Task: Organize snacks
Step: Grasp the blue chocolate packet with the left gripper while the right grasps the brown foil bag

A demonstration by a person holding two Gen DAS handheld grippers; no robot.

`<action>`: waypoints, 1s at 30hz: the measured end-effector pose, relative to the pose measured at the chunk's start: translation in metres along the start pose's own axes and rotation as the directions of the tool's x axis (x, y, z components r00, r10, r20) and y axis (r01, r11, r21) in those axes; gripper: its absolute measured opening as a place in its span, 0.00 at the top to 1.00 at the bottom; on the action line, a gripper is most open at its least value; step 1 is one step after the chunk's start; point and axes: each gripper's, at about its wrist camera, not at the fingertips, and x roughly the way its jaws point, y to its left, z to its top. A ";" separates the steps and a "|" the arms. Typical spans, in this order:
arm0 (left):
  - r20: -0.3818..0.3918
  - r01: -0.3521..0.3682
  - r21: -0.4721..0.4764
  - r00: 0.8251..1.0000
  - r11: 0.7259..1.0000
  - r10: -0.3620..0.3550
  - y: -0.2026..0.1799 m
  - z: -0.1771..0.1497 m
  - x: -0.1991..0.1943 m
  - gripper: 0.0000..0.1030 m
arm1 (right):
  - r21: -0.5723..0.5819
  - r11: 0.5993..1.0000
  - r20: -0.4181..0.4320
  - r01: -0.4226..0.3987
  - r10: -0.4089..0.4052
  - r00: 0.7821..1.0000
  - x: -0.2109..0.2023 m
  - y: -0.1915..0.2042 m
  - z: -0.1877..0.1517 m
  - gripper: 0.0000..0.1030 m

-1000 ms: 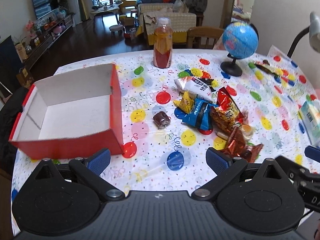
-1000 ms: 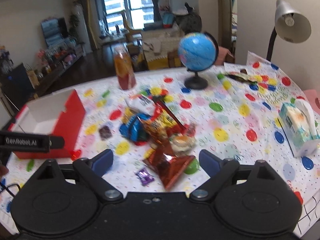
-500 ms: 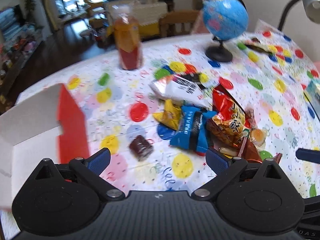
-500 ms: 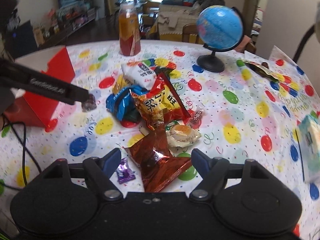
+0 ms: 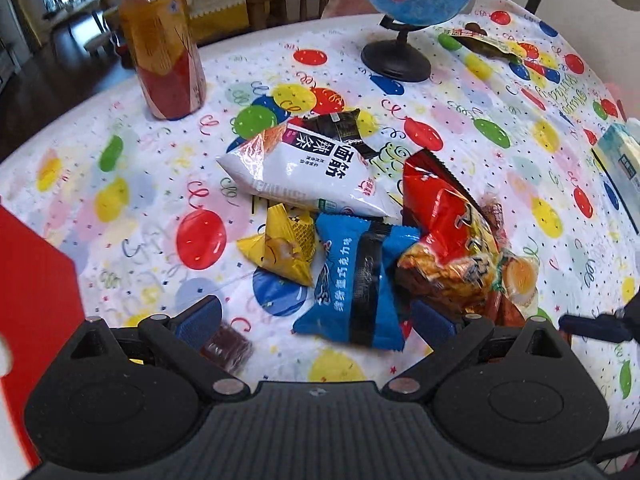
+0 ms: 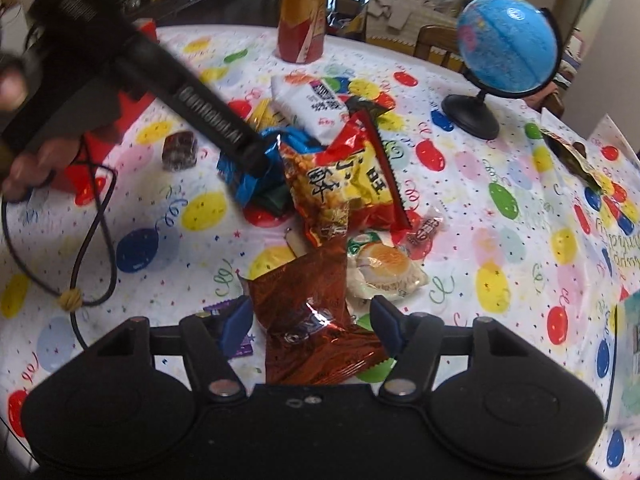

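Balloon-print cloth (image 5: 132, 184) over the tabletop, blue globe (image 6: 506, 50) on black stand near the far edge, orange drink bottle (image 5: 164, 48) upright toward the far-left edge, tissue box (image 5: 622, 168) at the right edge

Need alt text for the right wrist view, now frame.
The open right claw straddles a crinkled brown foil snack bag on a balloon-print tablecloth. Beyond it, the left claw reaches a blue packet in the snack pile, with a globe behind.

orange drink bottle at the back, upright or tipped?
Upright. The orange-and-red plastic drink bottle stands on its base on the balloon-print tablecloth, apart from the snack pile.
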 end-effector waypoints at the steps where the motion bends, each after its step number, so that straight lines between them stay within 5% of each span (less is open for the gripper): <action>1: -0.007 0.013 0.000 1.000 1.000 -0.013 0.001 0.002 0.003 0.02 | -0.013 1.000 -0.004 -0.001 0.001 1.000 0.002 0.001 0.000 0.39; 8: -0.071 0.086 -0.010 0.994 0.996 -0.086 0.003 0.008 0.021 0.20 | -0.056 0.998 -0.031 0.002 -0.004 1.000 0.012 0.007 0.002 0.44; 12: -0.088 0.101 -0.004 0.991 0.995 -0.101 0.002 0.007 0.023 0.40 | -0.073 0.997 -0.033 -0.001 -0.001 0.999 0.014 0.010 0.002 0.49; 15: -0.087 0.104 -0.021 0.991 0.994 -0.105 0.003 0.007 0.020 0.42 | -0.062 0.998 -0.035 0.002 -0.004 0.999 0.014 0.011 0.002 0.50; 17: -0.083 0.104 -0.041 0.991 0.994 -0.107 0.005 0.006 0.018 0.44 | -0.057 0.998 -0.031 0.008 -0.010 0.999 0.013 0.012 0.002 0.61; 21: -0.076 0.086 -0.065 0.993 0.994 -0.090 0.007 0.002 0.011 0.59 | -0.015 1.000 -0.029 -0.009 0.009 1.000 0.009 0.008 0.000 0.65; 30: -0.038 0.048 -0.131 0.998 0.990 -0.053 0.007 -0.015 -0.024 0.61 | 0.095 0.994 0.024 -0.052 0.050 0.998 -0.021 0.001 -0.010 0.65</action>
